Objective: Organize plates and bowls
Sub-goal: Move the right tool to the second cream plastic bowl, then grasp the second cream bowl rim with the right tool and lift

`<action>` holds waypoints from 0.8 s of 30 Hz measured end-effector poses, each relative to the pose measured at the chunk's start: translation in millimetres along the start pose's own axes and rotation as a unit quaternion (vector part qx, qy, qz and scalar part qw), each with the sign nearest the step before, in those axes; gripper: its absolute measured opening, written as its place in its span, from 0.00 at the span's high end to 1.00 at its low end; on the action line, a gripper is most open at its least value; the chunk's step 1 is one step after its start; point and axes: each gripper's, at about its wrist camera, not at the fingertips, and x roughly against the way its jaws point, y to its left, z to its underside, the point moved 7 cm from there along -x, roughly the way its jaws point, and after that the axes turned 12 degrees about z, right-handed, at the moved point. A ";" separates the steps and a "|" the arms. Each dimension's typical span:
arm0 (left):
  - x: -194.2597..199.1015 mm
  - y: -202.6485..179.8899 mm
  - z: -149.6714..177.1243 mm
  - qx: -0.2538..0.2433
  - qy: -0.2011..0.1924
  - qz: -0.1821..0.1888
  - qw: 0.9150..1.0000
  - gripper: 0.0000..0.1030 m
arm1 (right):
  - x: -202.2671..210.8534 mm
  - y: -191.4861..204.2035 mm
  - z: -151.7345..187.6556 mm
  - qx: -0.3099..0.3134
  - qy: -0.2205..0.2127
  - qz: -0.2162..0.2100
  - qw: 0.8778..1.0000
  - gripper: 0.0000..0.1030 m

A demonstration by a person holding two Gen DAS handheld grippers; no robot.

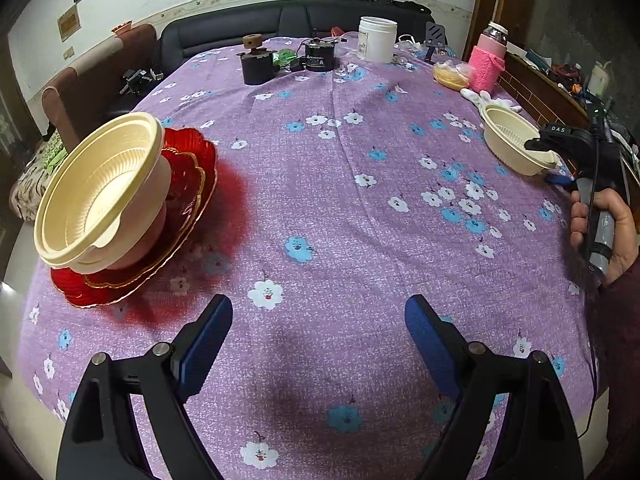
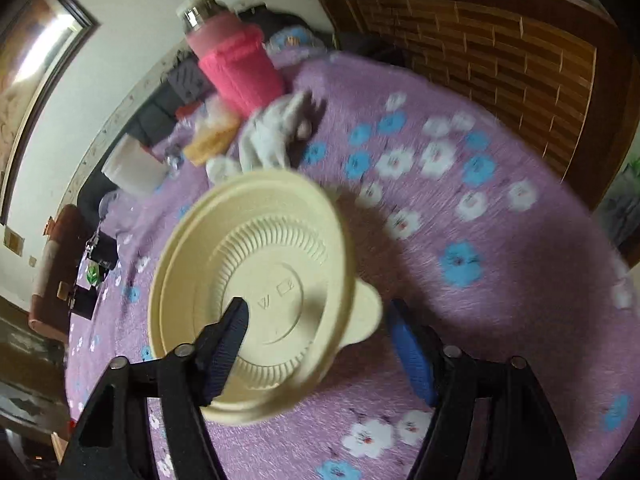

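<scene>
A round table (image 1: 320, 208) under a purple flowered cloth carries the work. Seen from the left wrist camera, a cream ribbed plastic bowl (image 1: 100, 196) already sits stacked at about nine o'clock on red scalloped glass plates (image 1: 188, 184), while a second cream plastic bowl with a small tab handle (image 2: 256, 292) lies out toward two o'clock, near a pink knitted bottle sleeve (image 2: 240, 68) and a white glove (image 2: 272, 136). The left gripper (image 1: 318, 340) hangs over bare cloth, its jaws spread wide with nothing between them. The right gripper (image 2: 320, 344), carried by a hand (image 1: 600, 228), straddles the second bowl's near wall: one blue pad is inside the bowl and the other outside by the tab, but the outer pad looks to stand just clear, so I judge the jaws partly open and not yet gripping. The bowl looks light, thin and a little springy, with a smooth wall that could slip or flex; pinching the rim beside the tab, firmly but gently, seems the best hold. The glass plates, by contrast, look heavy and breakable.
</scene>
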 end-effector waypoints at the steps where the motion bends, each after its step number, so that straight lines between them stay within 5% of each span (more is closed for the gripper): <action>1: -0.1 1.5 -0.1 0.002 0.000 -0.002 1.000 0.15 | 1.8 5.0 1.0 0.008 -0.002 -0.010 1.000 0.56; 3: -0.3 4.8 -0.6 0.008 0.000 -0.002 1.000 0.15 | 0.2 18.5 12.9 0.026 0.033 -0.052 0.998 0.72; 6: -0.6 6.5 -1.3 0.015 -0.001 0.005 1.000 0.15 | 6.0 34.1 31.6 0.056 0.055 -0.082 0.994 0.78; 14: 0.9 12.2 0.1 0.030 -0.003 0.018 0.999 0.15 | 40.3 73.6 126.6 0.157 0.171 -0.171 0.957 0.78; 16: 1.5 14.8 0.1 0.038 -0.005 0.021 0.999 0.15 | 49.3 77.8 148.8 0.187 0.175 -0.166 0.952 0.76; 20: 1.8 15.8 1.9 0.046 -0.004 0.029 0.999 0.15 | 63.9 75.6 161.9 0.220 0.120 -0.130 0.959 0.45; 24: 4.2 16.1 2.9 0.048 -0.004 0.029 0.998 0.15 | 78.8 68.8 154.5 0.211 0.091 -0.131 0.964 0.43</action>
